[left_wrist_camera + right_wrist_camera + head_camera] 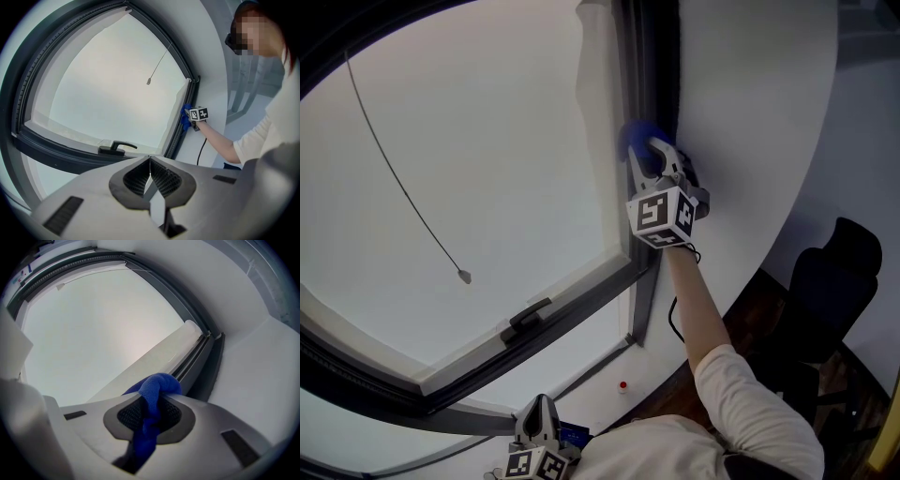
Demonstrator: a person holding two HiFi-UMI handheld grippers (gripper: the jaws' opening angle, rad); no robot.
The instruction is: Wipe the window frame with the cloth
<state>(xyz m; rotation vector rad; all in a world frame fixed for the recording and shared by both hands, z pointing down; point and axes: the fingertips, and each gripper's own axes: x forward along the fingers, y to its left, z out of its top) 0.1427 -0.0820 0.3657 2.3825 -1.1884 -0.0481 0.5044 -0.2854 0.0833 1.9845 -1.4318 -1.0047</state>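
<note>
A blue cloth is clamped between the jaws of my right gripper, which is shut on it. In the head view the right gripper presses the cloth against the dark vertical window frame at the pane's right side. The left gripper view shows the same cloth on the frame. My left gripper is shut with nothing in it, held low at the bottom of the head view.
A black window handle sits on the lower frame rail. A thin blind cord with a small weight hangs across the pane. A white wall lies right of the frame; a dark office chair stands at the right.
</note>
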